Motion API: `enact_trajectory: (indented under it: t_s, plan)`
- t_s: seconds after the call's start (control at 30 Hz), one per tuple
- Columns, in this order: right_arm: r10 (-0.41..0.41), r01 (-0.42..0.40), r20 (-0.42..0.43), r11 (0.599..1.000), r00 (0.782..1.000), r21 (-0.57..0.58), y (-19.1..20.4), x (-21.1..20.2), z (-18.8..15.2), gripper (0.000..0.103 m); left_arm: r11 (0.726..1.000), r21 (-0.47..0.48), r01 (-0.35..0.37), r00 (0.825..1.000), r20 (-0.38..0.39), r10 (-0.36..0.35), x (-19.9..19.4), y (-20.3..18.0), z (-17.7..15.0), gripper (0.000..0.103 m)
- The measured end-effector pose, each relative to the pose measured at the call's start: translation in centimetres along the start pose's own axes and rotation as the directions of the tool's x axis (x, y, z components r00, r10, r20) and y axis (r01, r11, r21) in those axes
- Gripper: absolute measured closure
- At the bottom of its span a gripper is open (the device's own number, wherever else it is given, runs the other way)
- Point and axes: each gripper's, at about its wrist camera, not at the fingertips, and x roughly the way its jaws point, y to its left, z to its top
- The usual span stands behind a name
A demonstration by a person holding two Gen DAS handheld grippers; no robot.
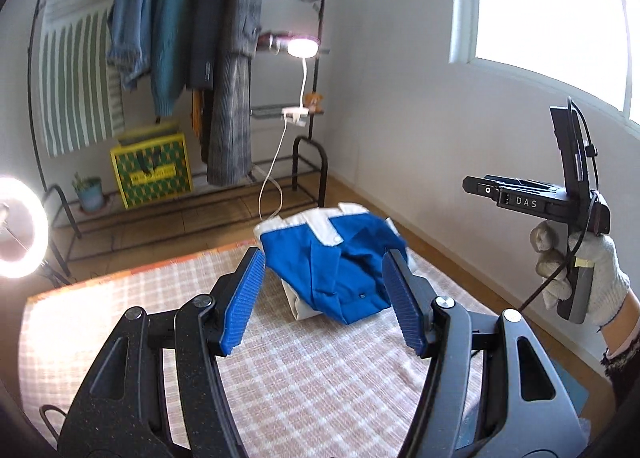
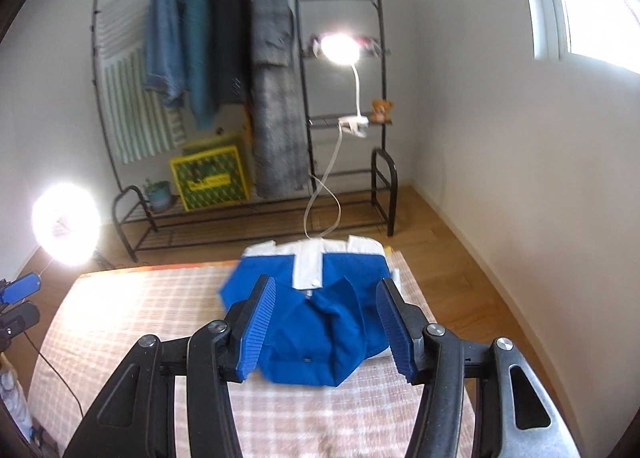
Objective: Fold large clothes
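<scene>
Checked cloth (image 1: 320, 386) covers the table before us, with a clothes rack (image 1: 312, 18) against the far wall. On it, at twelve o'clock from both claws, lies our blue-and-white garment (image 1: 340, 258), already a compact bundle, its long axis running nine to three. Our left gripper (image 1: 324, 294) and our right gripper (image 2: 326, 322) both hang above its near edge, roughly equally near, neither touching it. Each stands about half open with nothing between the pads. We judge the fold largely done; any next reach goes forward and down.
</scene>
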Motion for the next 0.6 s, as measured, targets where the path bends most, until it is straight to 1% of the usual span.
enact_trajectory:
  t_s: [0.17,0.33,0.5,0.6]
  plan:
    - [0.004,-0.002,0.064,1.0,0.998,-0.031,2.6,-7.3,0.8,0.047,0.999,0.037,-0.002,0.997,0.073,-0.001,-6.6,-1.4,0.5,0.039]
    - [0.004,0.002,0.11,0.999,0.994,-0.052,5.1,-13.3,1.0,0.047,0.999,0.046,-0.009,0.994,0.113,0.004,-11.9,-1.9,0.3,0.039]
    - [0.013,-0.003,0.13,0.997,0.991,-0.073,7.0,-17.7,0.3,0.045,0.999,0.051,-0.016,0.99,0.144,0.008,-16.1,-2.3,-0.3,0.039]
    - [0.014,-0.004,0.124,0.997,0.992,-0.077,8.0,-19.2,-0.3,0.044,0.999,0.042,-0.008,0.99,0.144,0.002,-18.0,-2.3,-0.6,0.039]
